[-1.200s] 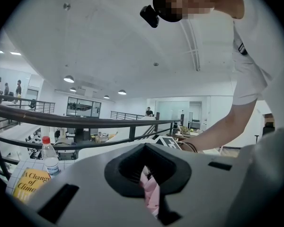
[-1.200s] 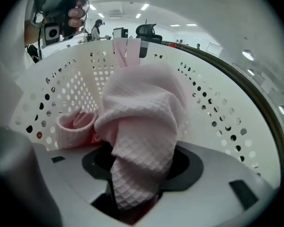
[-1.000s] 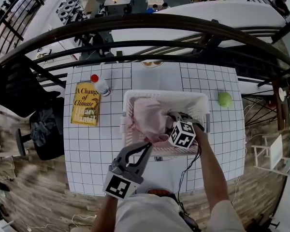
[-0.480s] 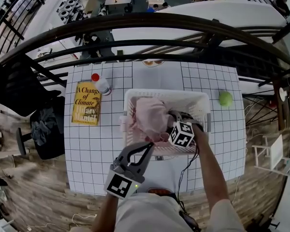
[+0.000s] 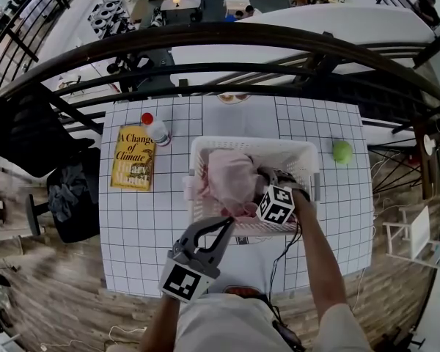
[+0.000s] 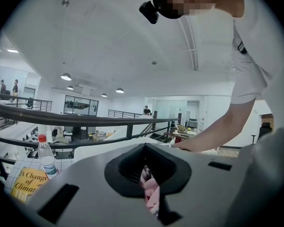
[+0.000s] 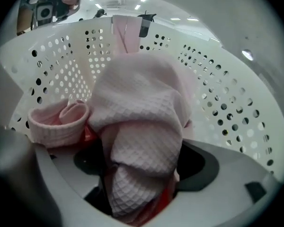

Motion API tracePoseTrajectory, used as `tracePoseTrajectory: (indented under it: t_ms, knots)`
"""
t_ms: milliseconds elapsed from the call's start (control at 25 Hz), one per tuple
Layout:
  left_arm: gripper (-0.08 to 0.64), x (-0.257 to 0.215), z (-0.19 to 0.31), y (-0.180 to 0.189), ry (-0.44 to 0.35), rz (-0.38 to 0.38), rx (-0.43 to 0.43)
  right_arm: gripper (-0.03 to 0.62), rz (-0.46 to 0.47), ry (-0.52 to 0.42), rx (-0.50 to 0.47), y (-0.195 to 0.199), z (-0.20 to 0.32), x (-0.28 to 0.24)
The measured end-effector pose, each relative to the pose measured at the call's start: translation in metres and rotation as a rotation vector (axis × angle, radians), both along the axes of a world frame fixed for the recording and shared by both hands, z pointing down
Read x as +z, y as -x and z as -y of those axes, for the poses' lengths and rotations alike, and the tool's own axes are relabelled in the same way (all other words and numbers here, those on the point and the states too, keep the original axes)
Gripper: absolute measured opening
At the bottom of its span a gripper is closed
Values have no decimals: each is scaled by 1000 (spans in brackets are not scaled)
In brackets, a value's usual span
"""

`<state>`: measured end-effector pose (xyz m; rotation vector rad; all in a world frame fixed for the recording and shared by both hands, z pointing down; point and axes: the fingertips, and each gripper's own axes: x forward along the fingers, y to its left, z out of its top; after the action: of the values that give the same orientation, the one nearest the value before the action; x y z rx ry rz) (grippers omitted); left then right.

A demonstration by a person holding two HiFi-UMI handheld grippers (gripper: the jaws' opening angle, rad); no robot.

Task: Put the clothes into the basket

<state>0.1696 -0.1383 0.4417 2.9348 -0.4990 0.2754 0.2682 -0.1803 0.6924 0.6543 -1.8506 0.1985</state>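
Note:
A white perforated basket (image 5: 302,151) stands mid-table with pink waffle-knit clothes (image 5: 231,178) piled in it. My right gripper (image 5: 259,186) reaches down into the basket beside the pile. In the right gripper view the pink cloth (image 7: 142,108) lies loosely between the jaws of the right gripper (image 7: 142,176), with dark gaps on both sides. These jaws have just been opening. A pink ribbed cuff (image 7: 59,124) rests to the left against the basket wall (image 7: 227,93). My left gripper (image 5: 221,226) hovers at the basket's near edge, fingers meeting at the tips and holding nothing; the left gripper (image 6: 144,148) looks over the basket.
On the table's left lie a yellow book (image 5: 132,158) and a red-capped bottle (image 5: 155,129). A green ball (image 5: 342,151) sits at the right. A dark railing (image 5: 227,42) runs behind the table. A chair with dark cloth (image 5: 66,196) stands left of the table.

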Motion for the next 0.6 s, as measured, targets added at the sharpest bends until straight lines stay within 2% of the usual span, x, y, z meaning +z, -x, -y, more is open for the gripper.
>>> tracePoseTrajectory:
  t_ms: [600]
  knots:
    - [0,-13,-11,5,-15,-27,7,425,-78,-96,-11,-12,-3,-71]
